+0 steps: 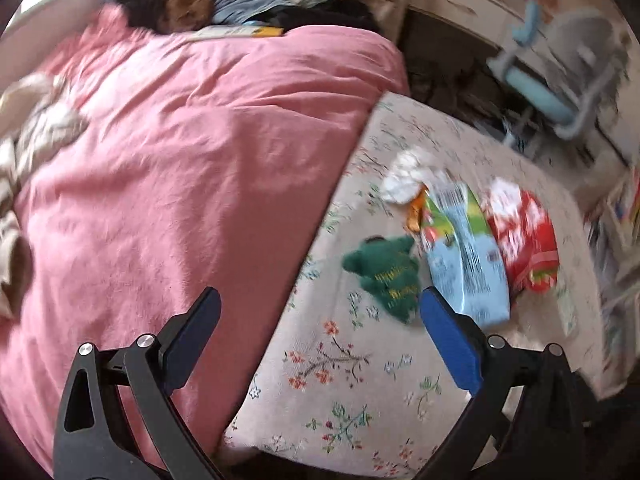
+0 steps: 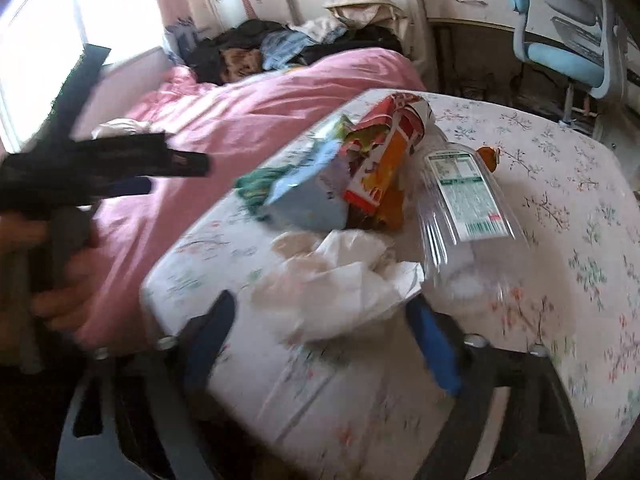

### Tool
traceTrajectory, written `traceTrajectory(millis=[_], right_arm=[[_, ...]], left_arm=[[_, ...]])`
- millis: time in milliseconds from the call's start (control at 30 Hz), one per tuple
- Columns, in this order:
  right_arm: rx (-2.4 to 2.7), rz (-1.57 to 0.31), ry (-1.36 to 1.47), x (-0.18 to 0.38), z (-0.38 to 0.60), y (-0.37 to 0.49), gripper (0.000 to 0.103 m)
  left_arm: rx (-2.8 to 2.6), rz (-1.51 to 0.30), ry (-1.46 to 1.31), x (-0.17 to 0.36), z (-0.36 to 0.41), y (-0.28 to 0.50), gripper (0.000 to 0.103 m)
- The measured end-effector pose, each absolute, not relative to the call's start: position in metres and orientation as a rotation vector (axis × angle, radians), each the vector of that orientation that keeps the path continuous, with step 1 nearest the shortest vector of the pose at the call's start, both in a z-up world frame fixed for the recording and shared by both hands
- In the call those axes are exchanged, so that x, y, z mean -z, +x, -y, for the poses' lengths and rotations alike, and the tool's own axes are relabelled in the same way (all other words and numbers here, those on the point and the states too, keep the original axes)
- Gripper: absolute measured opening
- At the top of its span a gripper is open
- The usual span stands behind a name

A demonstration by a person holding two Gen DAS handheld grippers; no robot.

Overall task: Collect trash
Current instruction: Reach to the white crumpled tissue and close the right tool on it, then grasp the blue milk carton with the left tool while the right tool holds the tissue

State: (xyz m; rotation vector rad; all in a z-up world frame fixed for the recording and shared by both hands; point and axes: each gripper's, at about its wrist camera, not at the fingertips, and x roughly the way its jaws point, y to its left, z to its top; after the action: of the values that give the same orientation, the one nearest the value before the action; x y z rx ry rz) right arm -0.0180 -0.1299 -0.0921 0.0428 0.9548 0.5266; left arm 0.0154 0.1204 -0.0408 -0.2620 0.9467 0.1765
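Lower centre, the right gripper [image 2: 320, 324] stands open around a crumpled white plastic bag [image 2: 340, 280]: light, soft, slippery; pinch a bunched fold.

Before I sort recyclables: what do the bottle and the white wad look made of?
Bottle: clear, glossy plastic, apparently; the sheet shows through its ribbed wall, and it carries a printed label. White wad: crumpled tissue or thin paper, matte with soft creases; blur leaves it uncertain.

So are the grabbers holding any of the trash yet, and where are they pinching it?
Nothing is held. The left gripper is open over the bed. The right gripper has the crumpled white tissue between its fingers, but the pads aren't pressing on it.
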Motion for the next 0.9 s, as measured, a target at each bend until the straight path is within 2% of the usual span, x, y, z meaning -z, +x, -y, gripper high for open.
traceTrajectory(millis=[33, 67, 100, 200, 567, 733, 900], right_arm=[[-0.519, -0.973, 0.066, 0.096, 0.133, -0.011, 0.047], [-0.516, -0.982, 0.096, 0.098, 0.138, -0.007, 0.037], [-0.527, -0.987, 0.142, 0.099, 0.145, -0.004, 0.029], [-0.576, -0.983, 0.281, 0.092, 0.171, 0.001, 0.02], [-0.604, -0.944, 0.533, 0.064, 0.237, -0.02, 0.015], [-0.612, -0.937, 0.535, 0.054, 0.252, -0.045, 0.015], [-0.605, -0.955, 0.565, 0.068, 0.261, -0.056, 0.016]], left_arm=[[-0.18, -0.941, -0.273, 0.041, -0.124, 0.017, 0.096], [-0.185, -0.933, -0.278, 0.04, -0.125, 0.019, 0.096], [-0.184, -0.929, -0.277, 0.04, -0.125, 0.02, 0.096], [-0.144, -0.93, -0.269, 0.041, -0.116, 0.026, 0.096], [0.019, -0.968, -0.062, 0.05, -0.053, 0.021, 0.096], [0.029, -0.978, -0.161, 0.057, -0.056, 0.036, 0.096], [0.038, -0.968, -0.238, 0.064, -0.046, 0.058, 0.096]])
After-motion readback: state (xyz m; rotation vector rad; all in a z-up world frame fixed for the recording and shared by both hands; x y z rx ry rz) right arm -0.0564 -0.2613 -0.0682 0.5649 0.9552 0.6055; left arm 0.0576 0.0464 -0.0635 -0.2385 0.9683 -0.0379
